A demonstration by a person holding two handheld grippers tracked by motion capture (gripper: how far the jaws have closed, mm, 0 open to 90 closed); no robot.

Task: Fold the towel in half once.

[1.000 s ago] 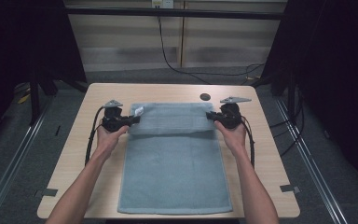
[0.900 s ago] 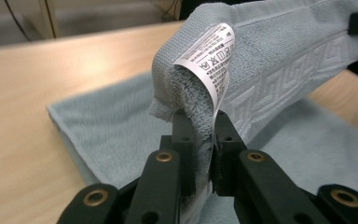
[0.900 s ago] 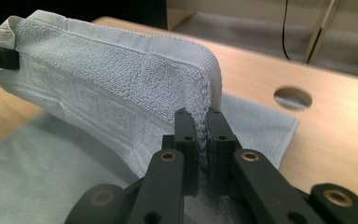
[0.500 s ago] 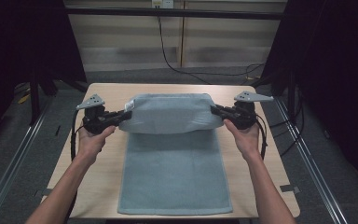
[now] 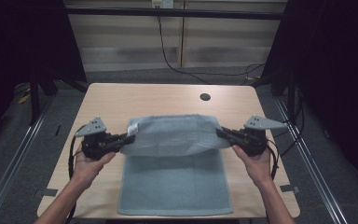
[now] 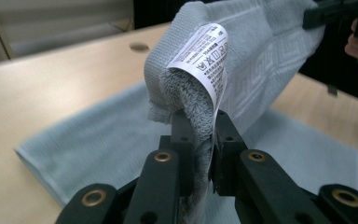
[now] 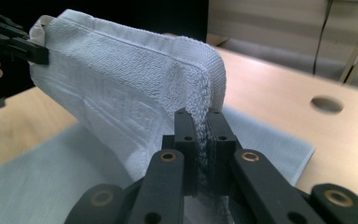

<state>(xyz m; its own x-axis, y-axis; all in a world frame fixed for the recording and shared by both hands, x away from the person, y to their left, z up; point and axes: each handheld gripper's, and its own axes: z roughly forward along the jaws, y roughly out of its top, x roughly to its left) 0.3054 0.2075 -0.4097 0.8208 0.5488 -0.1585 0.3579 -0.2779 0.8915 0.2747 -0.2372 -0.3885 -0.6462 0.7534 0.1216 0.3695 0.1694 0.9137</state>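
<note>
A pale blue-grey towel point(image 5: 175, 179) lies on the wooden table point(image 5: 158, 100), its far part lifted and stretched between both grippers. My left gripper point(image 5: 129, 137) is shut on the towel's left far corner point(image 6: 200, 121), where a white care label point(image 6: 205, 58) hangs. My right gripper point(image 5: 220, 132) is shut on the right far corner point(image 7: 204, 116). The raised part point(image 5: 172, 135) hangs over the middle of the flat part. In the left gripper view the right gripper point(image 6: 335, 11) shows at the top right; in the right gripper view the left gripper point(image 7: 14, 42) shows at the upper left.
A round cable hole point(image 5: 205, 97) sits in the table near its far right. Bare wood lies beyond the towel and on both sides. Black cables point(image 5: 168, 51) run along the floor behind the table, and metal rails point(image 5: 18, 154) flank it.
Both grippers have lifted the towel's far edge, spread apart, and carried it toward the person, so the raised part now hangs over the towel's middle.
</note>
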